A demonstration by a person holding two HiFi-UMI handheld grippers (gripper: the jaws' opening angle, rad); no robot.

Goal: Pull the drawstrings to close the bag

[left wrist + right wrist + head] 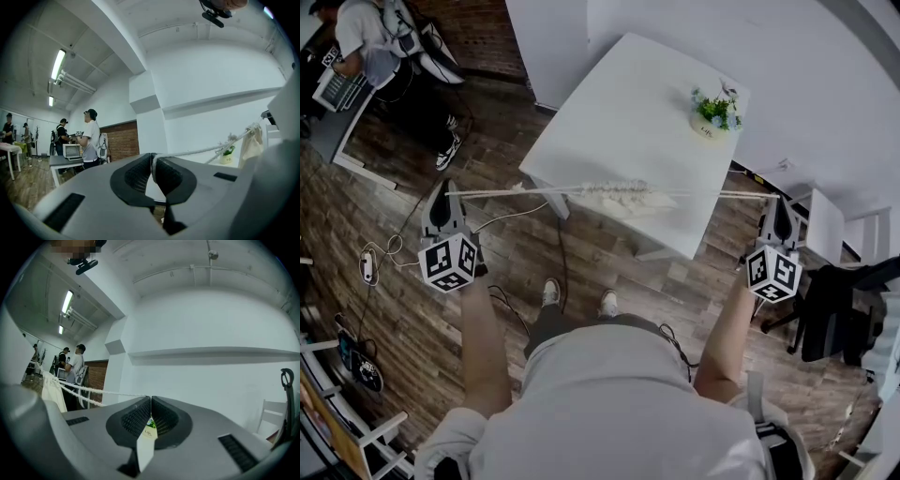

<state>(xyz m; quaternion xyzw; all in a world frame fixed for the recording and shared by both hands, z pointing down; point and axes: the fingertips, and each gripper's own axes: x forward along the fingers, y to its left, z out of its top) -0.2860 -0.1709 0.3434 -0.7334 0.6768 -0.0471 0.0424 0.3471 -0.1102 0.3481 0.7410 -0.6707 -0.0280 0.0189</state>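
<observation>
Drawstrings (511,193) are two, one on each side of the one bag (619,197). There are two grippers, held wide apart.

The left gripper (446,195) is closed on the end of the left string (197,151); the cord is pinched between its pads. From there the string runs level and tight to the bag. The bag hangs between the grippers with its mouth gathered, and from above it shows over the near edge of the table (609,103). The right string (731,196) runs on to the right gripper (780,201), whose jaws are also closed on the cord.

One person (370,37) stands at a desk far left, and cables (389,248) lie on the wood floor. One potted plant (715,112) stands on the table's far right corner, well apart from the bag. One dark chair (834,319) stands at the right.
</observation>
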